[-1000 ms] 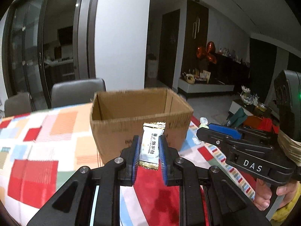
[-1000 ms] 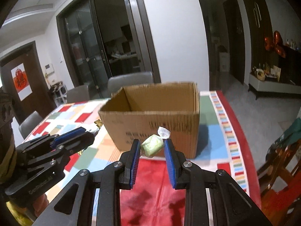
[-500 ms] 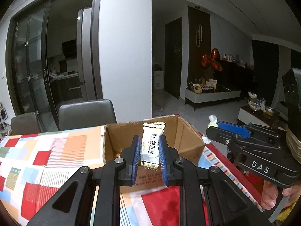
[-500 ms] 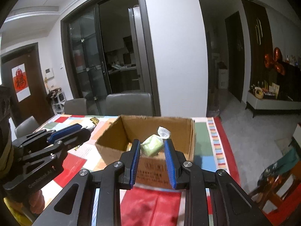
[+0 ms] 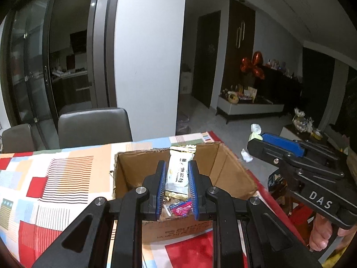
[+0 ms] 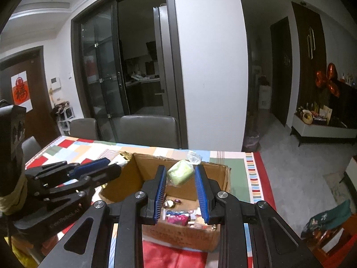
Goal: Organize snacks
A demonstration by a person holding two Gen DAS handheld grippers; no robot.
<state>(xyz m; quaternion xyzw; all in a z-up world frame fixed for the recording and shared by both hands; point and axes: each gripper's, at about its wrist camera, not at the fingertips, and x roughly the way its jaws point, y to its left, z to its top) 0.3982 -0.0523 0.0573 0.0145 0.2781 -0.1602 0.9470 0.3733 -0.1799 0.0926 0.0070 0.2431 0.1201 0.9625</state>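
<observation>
Snacks held above open cardboard box, likely for dropping in. Left gripper pinches white-and-gold packet upright over box mouth. Right gripper clamps green wrapped candy. Loose wrappers already inside; box sits on patchwork-covered worktop.

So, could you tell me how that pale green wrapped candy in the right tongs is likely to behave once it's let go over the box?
The green candy looks light and soft; the right tongs hold it easily. Its clear twisted wrapper probably makes it slippery. Dropped into the cardboard box, it would likely bounce a little, not break.
</observation>
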